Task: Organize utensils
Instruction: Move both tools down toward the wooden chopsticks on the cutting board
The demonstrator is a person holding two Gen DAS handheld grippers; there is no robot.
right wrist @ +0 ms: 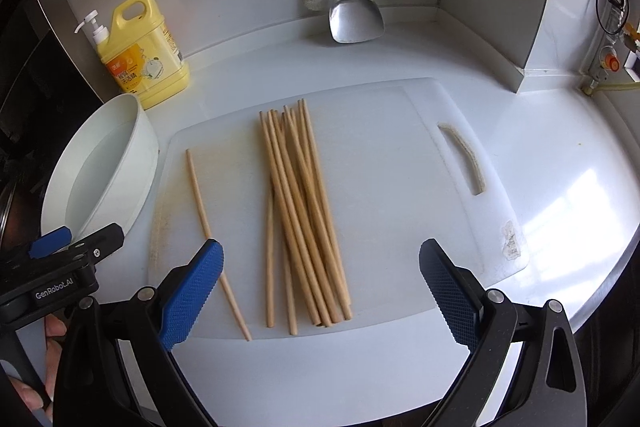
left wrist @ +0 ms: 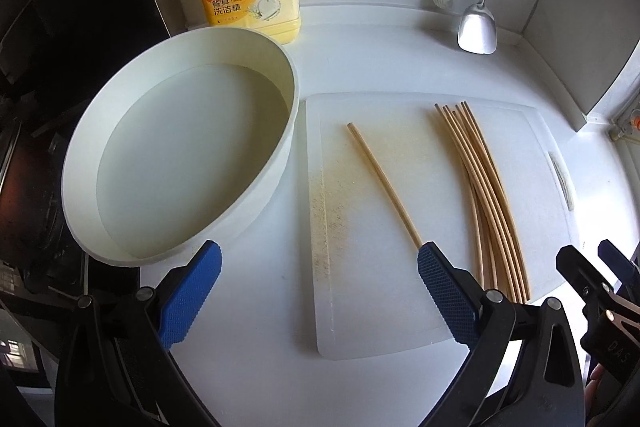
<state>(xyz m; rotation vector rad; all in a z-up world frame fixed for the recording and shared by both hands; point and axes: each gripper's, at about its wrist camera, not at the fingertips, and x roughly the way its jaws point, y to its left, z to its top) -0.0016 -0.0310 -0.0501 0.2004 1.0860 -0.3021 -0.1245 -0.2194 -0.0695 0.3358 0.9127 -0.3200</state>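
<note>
White cutting board (right wrist: pixel 380 155) holds one lone chopstick (right wrist: pixel 200 203) beside a bundle (right wrist: pixel 304 219).

Matt wooden chopsticks (right wrist: pixel 304 219); scuffed plastic board (right wrist: pixel 384 163).

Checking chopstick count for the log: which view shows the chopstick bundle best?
The right wrist view: the chopstick bundle lies whole and central on the cutting board. In the left wrist view its near ends run behind a gripper arm.

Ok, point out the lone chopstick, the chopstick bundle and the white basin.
lone chopstick (right wrist: pixel 199 199), right wrist view, mid-shaft
chopstick bundle (right wrist: pixel 298 211), right wrist view, middle of the pile
white basin (left wrist: pixel 290 131), left wrist view, right wall
</note>
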